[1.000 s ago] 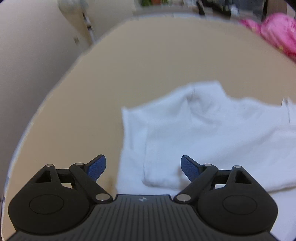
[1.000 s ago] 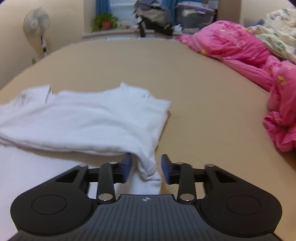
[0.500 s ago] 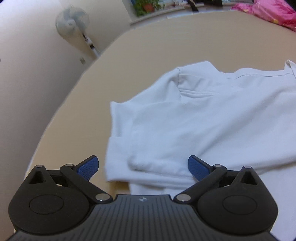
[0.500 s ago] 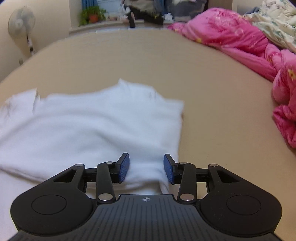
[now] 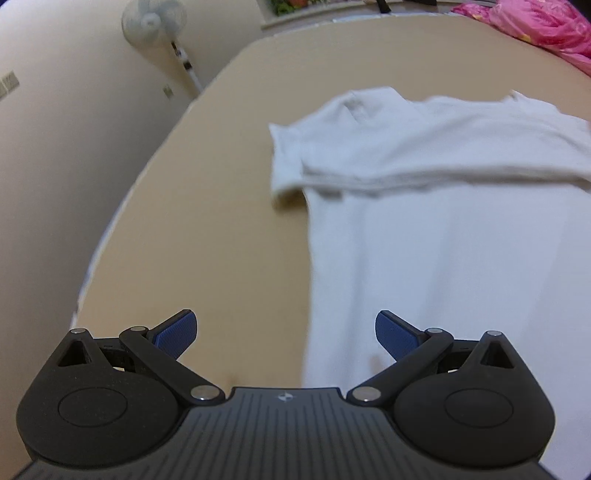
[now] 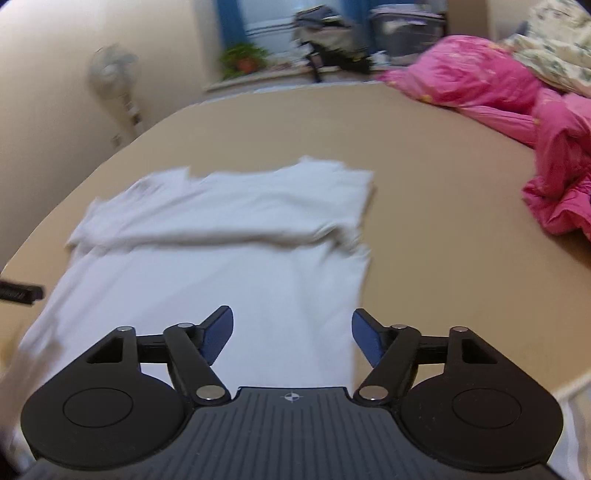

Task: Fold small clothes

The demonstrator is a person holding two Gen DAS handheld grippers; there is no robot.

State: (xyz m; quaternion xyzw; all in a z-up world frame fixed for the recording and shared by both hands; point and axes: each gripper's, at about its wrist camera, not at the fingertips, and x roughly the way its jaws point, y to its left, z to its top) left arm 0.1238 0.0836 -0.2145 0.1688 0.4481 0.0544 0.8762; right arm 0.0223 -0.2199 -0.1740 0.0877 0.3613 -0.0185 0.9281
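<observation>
A white t-shirt point(image 5: 436, 229) lies flat on the tan bed sheet point(image 5: 221, 206), its far end with the sleeves folded back over the body. It also shows in the right wrist view point(image 6: 229, 251). My left gripper point(image 5: 286, 334) is open and empty, above the shirt's near left edge. My right gripper point(image 6: 291, 334) is open and empty, above the shirt's near right part. The left gripper's tip point(image 6: 20, 291) shows at the left edge of the right wrist view.
A pink quilt point(image 6: 517, 103) is bunched at the right and far side of the bed. A standing fan point(image 5: 155, 26) stands by the wall beyond the bed's left edge. A potted plant point(image 6: 243, 59) and bags sit on the far sill.
Both grippers have pulled back toward me and risen, away from the folded end. The right gripper has opened wider and let go of the sleeve fold. The shirt lies still.
</observation>
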